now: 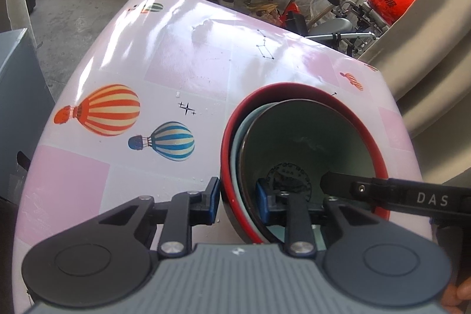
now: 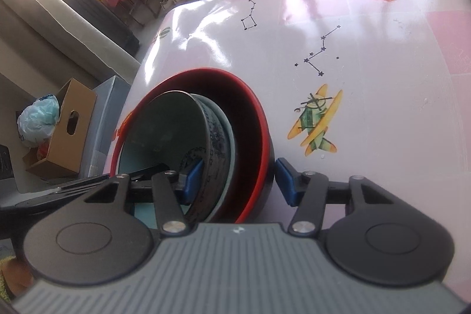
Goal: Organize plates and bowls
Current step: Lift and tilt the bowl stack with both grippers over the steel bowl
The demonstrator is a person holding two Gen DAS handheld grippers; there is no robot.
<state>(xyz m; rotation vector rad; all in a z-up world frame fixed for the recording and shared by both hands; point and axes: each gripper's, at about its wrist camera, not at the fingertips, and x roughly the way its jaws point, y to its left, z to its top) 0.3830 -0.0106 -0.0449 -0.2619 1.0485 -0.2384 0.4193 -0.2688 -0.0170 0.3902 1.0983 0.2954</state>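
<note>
My two grippers straddle opposite sides of one nest of bowls that sits on the balloon-print table. The nest is a red-rimmed bowl with a pale blue bowl inside it and a dark patterned bowl innermost, tilted so its rim leans toward the red bowl's wall on one side.

My left gripper has one blue pad outside the red wall and the other down inside the patterned bowl, at about 6 o'clock on the nest in the left wrist view. The jaws stand partly spread across all three walls. The outer pad looks right up against the red wall, but I cannot tell whether both pads press yet.

My right gripper does the same from the other side: the inner pad sits inside the patterned bowl and the outer pad stands just off the dark outer wall at 3 o'clock, with a sliver of table showing between. So those jaws are spread, not pinching.

To do this step well, I judge that both grips should close evenly and low on the walls before any lift. The tilted inner bowl could rock or slip if only one side bites. A slow squeeze and a level rise seem safest on this glossy cloth.
</note>
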